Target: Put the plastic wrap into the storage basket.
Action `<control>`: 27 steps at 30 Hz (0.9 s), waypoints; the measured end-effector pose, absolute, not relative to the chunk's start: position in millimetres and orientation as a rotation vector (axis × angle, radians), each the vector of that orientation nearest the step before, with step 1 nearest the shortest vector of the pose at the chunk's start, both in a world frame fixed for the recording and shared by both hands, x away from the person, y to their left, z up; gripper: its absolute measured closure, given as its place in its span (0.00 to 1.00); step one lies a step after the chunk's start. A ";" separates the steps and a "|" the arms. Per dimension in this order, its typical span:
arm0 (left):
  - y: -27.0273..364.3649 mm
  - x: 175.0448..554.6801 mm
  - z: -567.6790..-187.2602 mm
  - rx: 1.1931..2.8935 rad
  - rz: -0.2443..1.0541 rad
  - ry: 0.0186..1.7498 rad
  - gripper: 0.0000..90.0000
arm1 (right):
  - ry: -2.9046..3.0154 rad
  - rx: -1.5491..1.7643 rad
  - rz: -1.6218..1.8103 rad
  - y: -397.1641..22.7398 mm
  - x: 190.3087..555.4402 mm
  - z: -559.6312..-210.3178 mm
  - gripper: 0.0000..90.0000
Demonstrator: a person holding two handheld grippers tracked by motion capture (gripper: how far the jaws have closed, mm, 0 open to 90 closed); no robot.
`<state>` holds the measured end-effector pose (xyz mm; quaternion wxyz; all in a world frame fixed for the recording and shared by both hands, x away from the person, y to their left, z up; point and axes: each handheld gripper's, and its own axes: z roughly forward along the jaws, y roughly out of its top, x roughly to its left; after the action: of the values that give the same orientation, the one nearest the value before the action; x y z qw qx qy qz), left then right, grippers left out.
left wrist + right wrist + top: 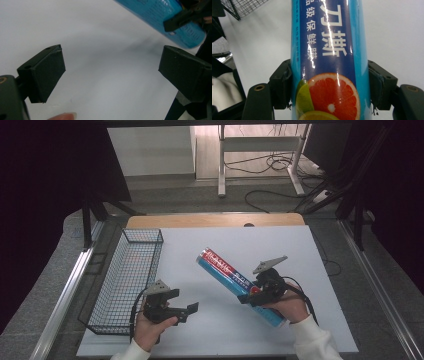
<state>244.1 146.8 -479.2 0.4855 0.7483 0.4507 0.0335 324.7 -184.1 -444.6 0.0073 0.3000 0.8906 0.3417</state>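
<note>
Lying clamped — tube (329,62) within right claw (329,85)

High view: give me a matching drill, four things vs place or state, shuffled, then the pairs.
Things:
1. blue tube
2. wire basket
3. left gripper
4. right gripper

Place or state:
A. jaws open, nothing between them
B. at the left edge of the white tabletop
C. shut on the tube
D. long, lying aslant, held near its lower end

Pairs: 1-D, 2-B, 3-A, 4-C
</note>
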 end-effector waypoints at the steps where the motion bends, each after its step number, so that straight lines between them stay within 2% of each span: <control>1: 147.5 245.6 -479.4 1.811 0.067 1.098 0.07 | 2.787 0.941 1.079 -182.6 324.2 -445.3 0.35; 10: 139.4 266.7 -479.0 1.662 -0.117 1.067 0.05 | 2.791 0.972 1.238 -165.6 317.6 -448.9 0.35; 19: 118.6 280.1 -475.5 1.606 -0.200 1.012 0.04 | 2.791 0.974 1.320 -149.3 312.6 -454.6 0.35; 27: 109.8 288.3 -481.3 1.551 -0.296 1.027 0.10 | 2.748 0.987 1.407 -138.2 308.6 -456.6 0.35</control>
<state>288.3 109.8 -481.3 0.5882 0.6660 0.4408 -0.1269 308.6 -138.2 -456.6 -0.0498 0.3040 0.8468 0.4335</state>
